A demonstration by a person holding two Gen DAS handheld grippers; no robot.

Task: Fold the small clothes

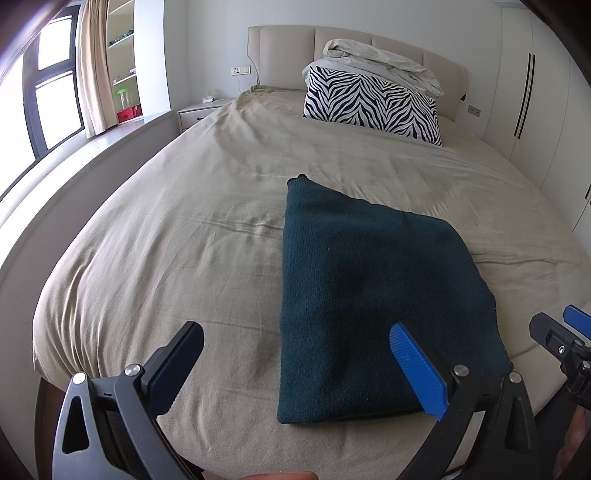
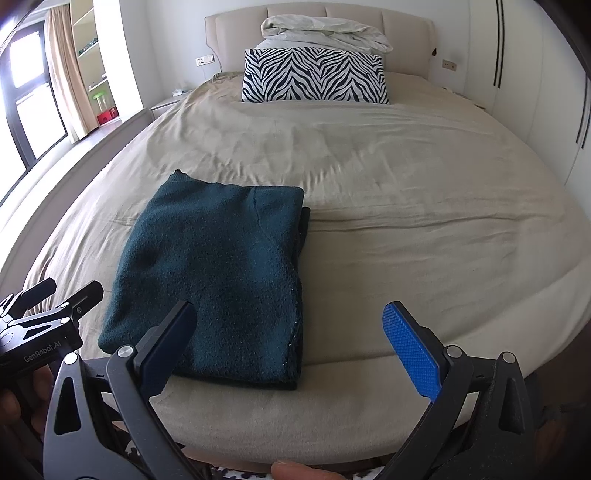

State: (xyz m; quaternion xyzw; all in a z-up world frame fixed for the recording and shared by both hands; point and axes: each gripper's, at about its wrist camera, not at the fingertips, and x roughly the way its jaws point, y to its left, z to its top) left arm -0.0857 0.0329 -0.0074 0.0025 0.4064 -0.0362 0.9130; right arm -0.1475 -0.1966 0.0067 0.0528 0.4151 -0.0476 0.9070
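A dark teal knitted garment (image 1: 373,295) lies folded into a flat rectangle on the beige bed sheet (image 1: 184,240), near the foot of the bed. My left gripper (image 1: 295,354) hovers open above its near left corner, nothing between its fingers. In the right wrist view the same garment (image 2: 218,280) sits left of centre. My right gripper (image 2: 288,336) hangs open over the garment's near right edge, holding nothing. Each gripper shows at the edge of the other's view: the right gripper (image 1: 561,336) and the left gripper (image 2: 44,310).
A zebra-striped pillow (image 2: 314,75) and a bundled white duvet (image 2: 325,29) rest against the padded headboard. White wardrobes (image 2: 535,74) line the right side. A window ledge (image 1: 74,162), shelves and a bedside table (image 1: 199,112) stand on the left. Bare sheet (image 2: 424,221) spreads right of the garment.
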